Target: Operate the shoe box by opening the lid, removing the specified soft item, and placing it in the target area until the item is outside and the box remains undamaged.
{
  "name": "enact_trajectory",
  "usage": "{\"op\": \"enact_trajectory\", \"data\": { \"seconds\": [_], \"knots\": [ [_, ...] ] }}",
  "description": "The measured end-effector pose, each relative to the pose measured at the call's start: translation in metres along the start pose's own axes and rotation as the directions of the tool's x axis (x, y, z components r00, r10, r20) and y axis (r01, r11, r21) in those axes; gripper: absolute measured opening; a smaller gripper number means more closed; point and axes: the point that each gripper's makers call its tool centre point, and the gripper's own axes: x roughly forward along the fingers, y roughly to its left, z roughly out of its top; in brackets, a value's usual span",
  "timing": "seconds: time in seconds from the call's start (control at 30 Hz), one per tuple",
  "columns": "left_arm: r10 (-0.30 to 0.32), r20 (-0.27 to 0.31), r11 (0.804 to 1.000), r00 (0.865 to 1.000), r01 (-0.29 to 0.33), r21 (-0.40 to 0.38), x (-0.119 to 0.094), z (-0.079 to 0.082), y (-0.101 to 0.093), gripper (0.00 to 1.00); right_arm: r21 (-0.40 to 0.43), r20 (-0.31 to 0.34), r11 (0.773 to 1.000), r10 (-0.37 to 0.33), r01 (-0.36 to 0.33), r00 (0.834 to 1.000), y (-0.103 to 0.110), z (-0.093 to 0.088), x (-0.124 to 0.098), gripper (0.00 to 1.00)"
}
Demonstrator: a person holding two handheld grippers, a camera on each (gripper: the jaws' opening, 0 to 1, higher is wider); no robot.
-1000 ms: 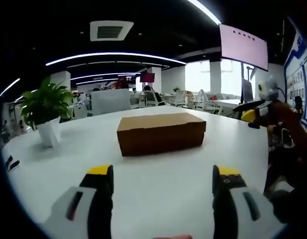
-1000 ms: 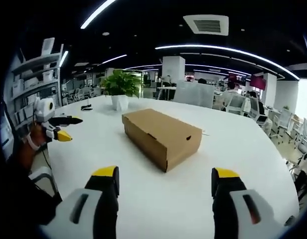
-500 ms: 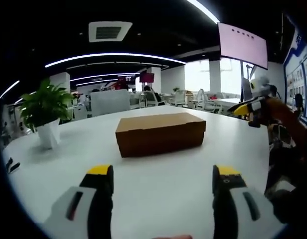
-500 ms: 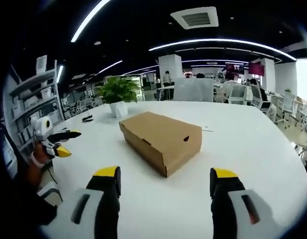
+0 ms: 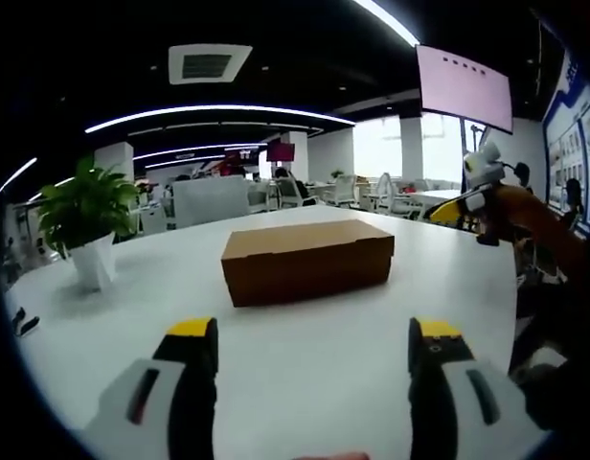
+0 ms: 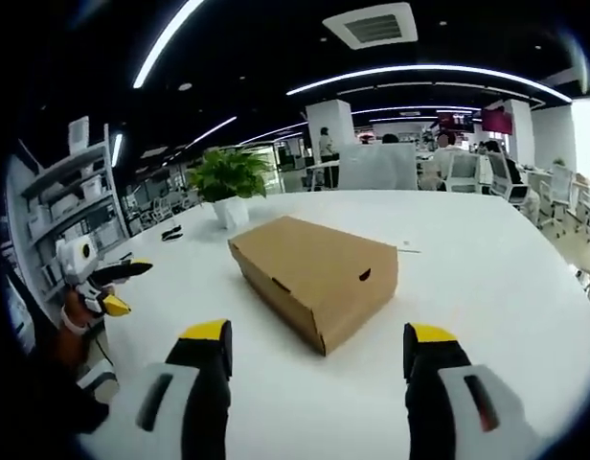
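Observation:
A closed brown cardboard shoe box (image 5: 307,258) lies on the white table (image 5: 305,364), its lid down; nothing of its contents shows. In the left gripper view my left gripper (image 5: 312,347) stands open, well short of the box's long side. In the right gripper view my right gripper (image 6: 314,350) is open too, facing the box (image 6: 314,276) at its short end and corner. The right gripper (image 5: 472,196) also shows at the right of the left gripper view, held by a person's arm. The left gripper (image 6: 102,286) shows at the left of the right gripper view.
A potted green plant (image 5: 84,216) in a white pot stands on the table left of the box, also seen behind it (image 6: 228,182). A small dark object (image 6: 169,232) lies near the plant. Office desks and chairs lie beyond the table.
The right gripper has risen and swung, so the box sits a little more centred in its view. In the left gripper view the other gripper has lifted slightly. The box has not moved.

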Motion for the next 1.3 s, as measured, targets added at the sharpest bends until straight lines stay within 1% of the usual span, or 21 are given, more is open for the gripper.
{"op": "enact_trajectory", "data": {
  "seconds": [0.2,0.27,0.33,0.47,0.73,0.8,0.93,1.03,1.13,1.23,1.3],
  "knots": [
    [0.001,0.001,1.0,1.0,-0.001,0.002,0.0,0.001,0.001,0.84,-0.001,-0.009,1.0,0.01,-0.01,1.0,0.0,0.005,0.012,0.75],
    [0.002,0.001,1.0,1.0,-0.002,0.005,0.0,0.001,0.001,0.84,-0.003,-0.006,1.0,0.017,-0.017,1.0,0.002,0.006,0.011,0.71],
    [0.0,-0.002,1.0,1.0,0.0,0.013,-0.001,0.002,0.001,0.84,0.0,-0.005,1.0,0.02,-0.02,1.0,0.003,0.008,0.013,0.72],
    [-0.001,0.01,1.0,1.0,0.0,0.02,-0.003,0.007,0.001,0.84,-0.006,-0.009,1.0,0.027,-0.027,1.0,0.003,0.014,0.017,0.72],
    [0.004,0.004,1.0,1.0,-0.004,0.022,-0.005,0.003,0.001,0.84,0.004,-0.036,0.999,0.037,-0.037,0.999,0.003,0.01,0.025,0.72],
    [0.009,0.0,1.0,1.0,-0.009,0.02,-0.006,0.002,0.003,0.84,0.008,-0.037,0.999,0.041,-0.041,0.998,0.002,0.012,0.027,0.73],
    [0.016,0.002,1.0,1.0,-0.016,0.013,-0.007,0.002,0.005,0.84,0.013,-0.041,0.999,0.04,-0.04,0.998,-0.001,0.014,0.033,0.77],
    [0.018,0.004,1.0,1.0,-0.018,0.012,-0.008,0.002,0.006,0.84,-0.005,-0.051,0.999,0.041,-0.042,0.998,-0.002,0.016,0.035,0.78],
    [0.019,0.0,1.0,1.0,-0.019,0.01,-0.008,-0.001,0.007,0.84,-0.033,-0.069,0.999,0.034,-0.036,0.997,-0.003,0.013,0.036,0.78],
    [0.022,-0.005,1.0,1.0,-0.022,0.006,-0.009,-0.003,0.008,0.84,-0.043,-0.088,0.998,0.044,-0.048,0.995,-0.004,0.012,0.04,0.79],
    [0.025,-0.008,1.0,1.0,-0.025,0.007,-0.009,-0.004,0.009,0.84,-0.05,-0.099,0.998,0.038,-0.044,0.994,-0.007,0.012,0.044,0.8]
  ]
}}
